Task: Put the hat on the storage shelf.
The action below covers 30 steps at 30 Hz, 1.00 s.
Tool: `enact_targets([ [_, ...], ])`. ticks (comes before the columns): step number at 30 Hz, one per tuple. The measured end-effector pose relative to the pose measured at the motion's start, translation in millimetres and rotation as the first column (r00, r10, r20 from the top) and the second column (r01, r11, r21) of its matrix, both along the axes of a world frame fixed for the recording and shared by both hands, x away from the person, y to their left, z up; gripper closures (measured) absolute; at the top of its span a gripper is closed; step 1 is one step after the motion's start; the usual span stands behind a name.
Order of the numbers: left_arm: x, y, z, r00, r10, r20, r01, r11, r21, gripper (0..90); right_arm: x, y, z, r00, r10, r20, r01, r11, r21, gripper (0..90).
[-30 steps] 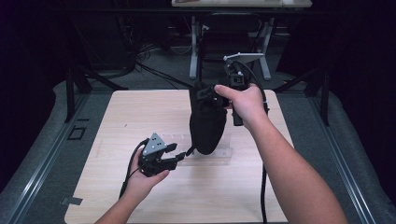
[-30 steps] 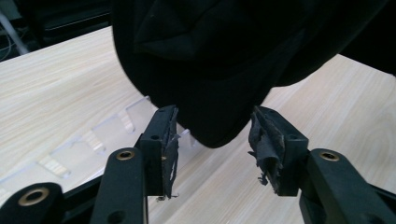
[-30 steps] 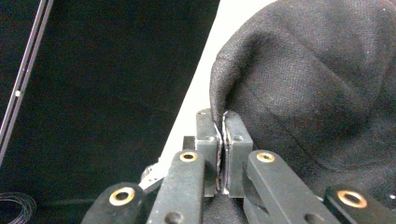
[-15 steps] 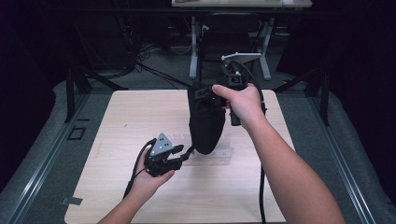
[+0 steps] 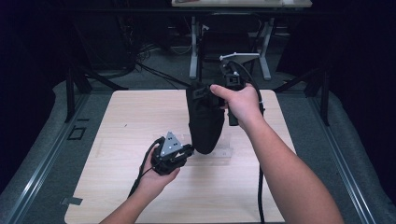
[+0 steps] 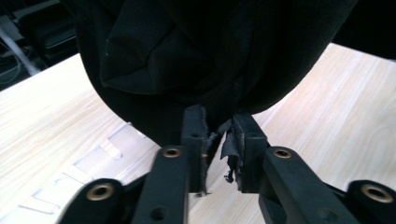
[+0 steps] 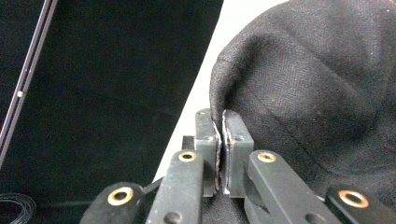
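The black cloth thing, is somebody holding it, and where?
Yes. The right gripper pinches the black cloth by a fold at its top edge. The left gripper has its jaws around the bottom tip, seemingly gripping it.

black cloth bag (image 5: pixel 204 119); hanging upright, limp; lifted above wooden table (image 5: pixel 116 140); pinched top and bottom

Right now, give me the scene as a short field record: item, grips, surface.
item: black cloth, hanging bunched above the table
right gripper: shut on the cloth's upper edge, held high
left gripper: jaws around the cloth's bottom tip, a narrow gap between them; grip cannot be told
surface: light wooden table; a clear flat piece lies under the cloth
cloth contact with table: lifted, apparently clear of it
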<state>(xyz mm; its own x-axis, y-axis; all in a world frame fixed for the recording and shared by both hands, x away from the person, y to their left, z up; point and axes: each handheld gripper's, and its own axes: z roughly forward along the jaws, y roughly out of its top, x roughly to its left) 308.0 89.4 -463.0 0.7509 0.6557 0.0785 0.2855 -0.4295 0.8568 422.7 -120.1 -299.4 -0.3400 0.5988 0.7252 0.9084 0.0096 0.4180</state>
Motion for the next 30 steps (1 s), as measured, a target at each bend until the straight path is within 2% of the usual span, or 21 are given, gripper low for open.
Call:
enact_targets([
  [5,-0.6,0.3,0.0,0.9999,0.005,0.011,-0.006,1.0000,0.006,81.6,-0.9,-1.3,0.9,1.0000,0.004,0.004,-0.004,1.000,-0.003,84.5],
  [7,-1.4,0.7,-0.6,0.9999,0.007,0.015,-0.007,0.9999,0.009,81.8,-2.9,-1.8,2.2,0.9999,0.002,0.013,-0.002,1.000,0.008,81.8],
  [16,-2.3,1.3,-1.1,0.9994,0.011,0.034,-0.012,0.9997,0.020,82.5,-8.8,-5.6,7.7,0.9996,0.008,0.029,-0.009,1.000,0.030,79.3],
  [25,-0.4,13.8,-3.1,0.9981,0.050,0.036,-0.050,0.9987,0.013,85.1,-14.6,-28.0,13.5,0.9987,-0.022,0.046,0.021,0.999,0.025,78.8],
  [28,-1.2,17.3,-7.8,0.9974,0.058,0.044,-0.060,0.9974,0.040,85.0,-14.3,-33.8,11.9,0.9984,-0.036,0.043,0.035,0.999,0.023,78.7],
  [30,-1.2,19.8,-11.3,0.9976,0.061,0.034,-0.062,0.9974,0.036,85.0,-14.0,-36.8,10.6,0.9982,-0.042,0.043,0.042,0.999,0.013,78.7],
])
